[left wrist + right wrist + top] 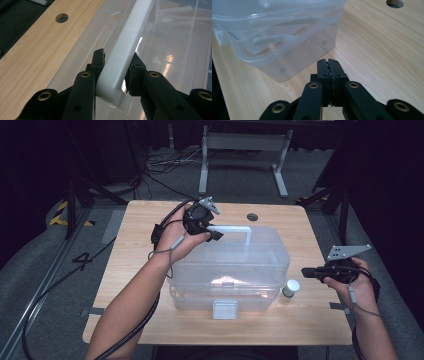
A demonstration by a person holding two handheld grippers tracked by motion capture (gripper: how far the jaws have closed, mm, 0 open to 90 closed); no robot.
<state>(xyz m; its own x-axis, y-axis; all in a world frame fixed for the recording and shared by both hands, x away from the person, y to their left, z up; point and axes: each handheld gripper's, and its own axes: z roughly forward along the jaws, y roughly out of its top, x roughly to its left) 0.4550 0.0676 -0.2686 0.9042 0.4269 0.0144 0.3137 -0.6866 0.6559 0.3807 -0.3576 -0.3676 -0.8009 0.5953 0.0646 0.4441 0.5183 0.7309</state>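
White plastic handle [122,52] of the clear lidded box [235,265] is being clamped by the left tool [115,61]; the right tool [328,65], beside the box, is being held closed, empty.

Dim, dark surroundings; soft overhead light; glare on clear box [230,265]; slight softness throughout.

Clear plastic box [230,270], white handle [125,52], light wood-grain table [310,320], black grippers

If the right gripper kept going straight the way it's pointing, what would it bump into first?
Probably the clear plastic box. The right gripper, jaws shut with nothing between them, points along the wooden table toward the box's near corner. In the high view a small white-capped jar stands nearby, but it looks to be off that line.
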